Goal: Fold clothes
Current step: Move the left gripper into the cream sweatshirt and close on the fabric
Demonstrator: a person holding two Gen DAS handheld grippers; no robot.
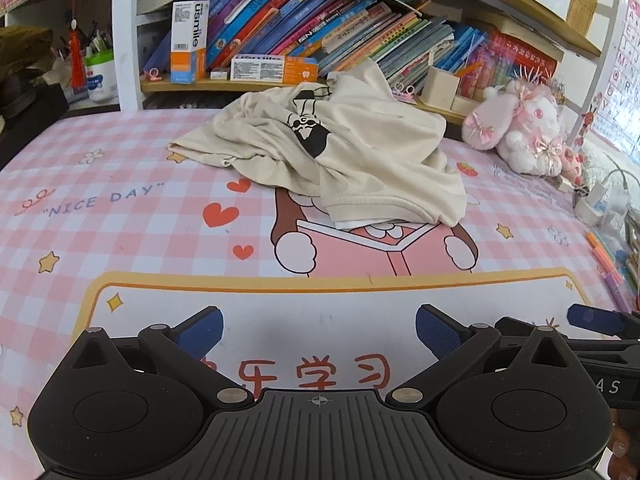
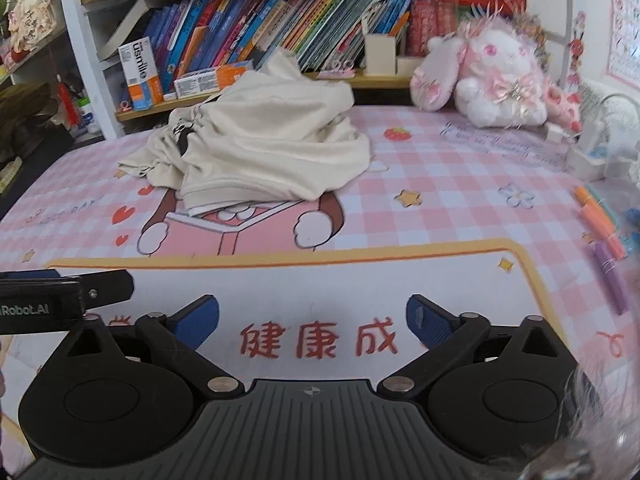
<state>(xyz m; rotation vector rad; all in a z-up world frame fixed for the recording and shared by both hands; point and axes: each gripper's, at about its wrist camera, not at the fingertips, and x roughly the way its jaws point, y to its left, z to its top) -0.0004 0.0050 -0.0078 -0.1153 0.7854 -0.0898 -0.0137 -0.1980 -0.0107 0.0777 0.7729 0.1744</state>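
Observation:
A cream garment with a black print [image 1: 344, 152] lies crumpled in a heap at the far middle of the pink checked mat [image 1: 120, 216]. In the right wrist view the same heap [image 2: 260, 152] sits far left of centre. My left gripper [image 1: 319, 330] hovers open over the mat's near white panel, well short of the cloth, nothing between its blue pads. My right gripper [image 2: 313, 322] is open too, low over the near panel, also far from the garment. A finger of the right gripper [image 1: 596, 318] shows at the left wrist view's right edge.
A bookshelf of leaning books [image 1: 320, 28] and toothpaste boxes [image 1: 188, 40] backs the desk. A pink and white plush rabbit [image 2: 488, 76] sits at the far right. Coloured pens [image 2: 604, 232] and a white charger [image 2: 588, 160] lie along the right edge.

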